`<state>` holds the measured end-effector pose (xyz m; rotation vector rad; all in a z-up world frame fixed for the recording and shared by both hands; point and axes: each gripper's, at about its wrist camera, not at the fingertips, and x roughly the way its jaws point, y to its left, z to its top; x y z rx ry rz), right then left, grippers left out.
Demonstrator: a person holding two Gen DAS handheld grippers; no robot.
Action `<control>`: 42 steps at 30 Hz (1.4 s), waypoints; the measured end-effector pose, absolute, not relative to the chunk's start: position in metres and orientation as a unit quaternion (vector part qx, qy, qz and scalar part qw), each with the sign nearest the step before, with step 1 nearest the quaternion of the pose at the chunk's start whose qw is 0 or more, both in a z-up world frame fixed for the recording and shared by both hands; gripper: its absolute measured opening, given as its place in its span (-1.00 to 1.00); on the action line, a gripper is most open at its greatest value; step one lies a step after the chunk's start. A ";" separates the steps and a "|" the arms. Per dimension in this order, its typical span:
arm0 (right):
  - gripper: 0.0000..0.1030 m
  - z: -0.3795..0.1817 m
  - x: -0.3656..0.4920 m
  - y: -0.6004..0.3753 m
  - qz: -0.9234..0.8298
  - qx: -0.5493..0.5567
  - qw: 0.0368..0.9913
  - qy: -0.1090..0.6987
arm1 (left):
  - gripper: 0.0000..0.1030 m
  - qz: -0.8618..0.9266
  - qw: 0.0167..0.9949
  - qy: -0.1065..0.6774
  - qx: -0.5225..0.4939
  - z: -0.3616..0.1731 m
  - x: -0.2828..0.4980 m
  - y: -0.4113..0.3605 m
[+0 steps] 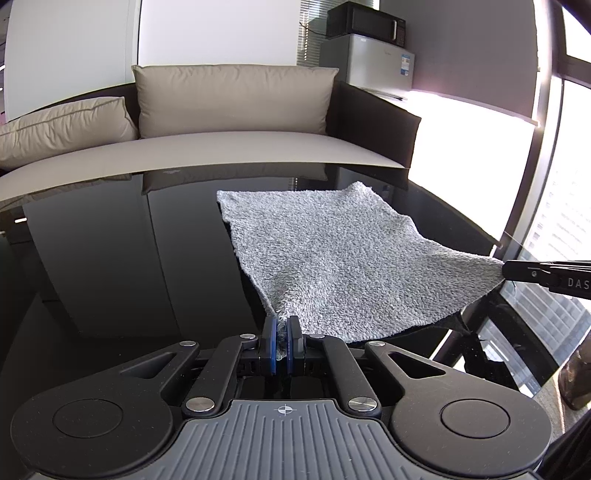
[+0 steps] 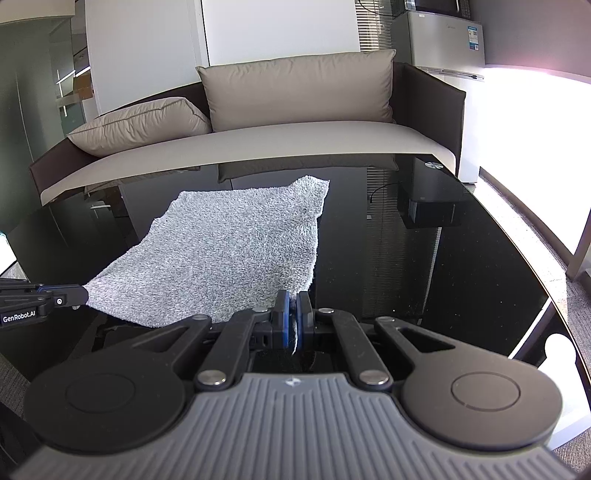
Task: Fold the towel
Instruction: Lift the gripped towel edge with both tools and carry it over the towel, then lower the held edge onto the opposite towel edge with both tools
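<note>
A grey fluffy towel (image 1: pixel 325 258) lies on a glossy black table (image 1: pixel 110 258), its far edge flat on the surface in the middle of the frame and its near edge lifted off the glass by two hand-held tools. In the left wrist view the left gripper (image 1: pixel 282 334) sits at the bottom centre, angled downward toward the table, its blue-lined pads pressed together on the towel's near left corner, which bunches into a small tuft between them. At the right edge of that same view the right gripper (image 1: pixel 508 271) reaches in level from the side, its black tip clamped on the towel's other near corner, so the cloth hangs slightly stretched between the two tools and a shadow shows beneath the raised edge. In the right wrist view the right gripper (image 2: pixel 293 317) is at the bottom centre, also tilted down, its jaws pinching a fold of the towel (image 2: pixel 229 251) at the near right corner, with grey pile visible between the blue pads. The left gripper (image 2: pixel 83 293) enters from the left edge of that view, low in the frame, nipping the opposite near corner. Beyond the table, across the upper half of both views, stands a sofa (image 1: pixel 240 147) with beige cushions (image 1: pixel 232 96), and a small fridge (image 1: pixel 384 66) carrying a black microwave (image 1: pixel 365 20) occupies the upper right.
</note>
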<state>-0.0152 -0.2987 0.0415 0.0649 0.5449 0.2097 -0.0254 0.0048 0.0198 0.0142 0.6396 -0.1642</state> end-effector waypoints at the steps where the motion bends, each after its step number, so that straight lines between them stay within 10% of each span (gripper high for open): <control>1: -0.93 0.043 -0.018 -0.299 0.104 0.032 0.958 0.265 | -0.91 -0.080 0.946 0.313 0.006 0.021 -0.026 0.005; 42: -0.93 0.062 -0.024 -0.308 0.101 0.056 0.971 0.209 | -0.90 -0.051 0.963 0.265 -0.013 0.047 -0.023 0.014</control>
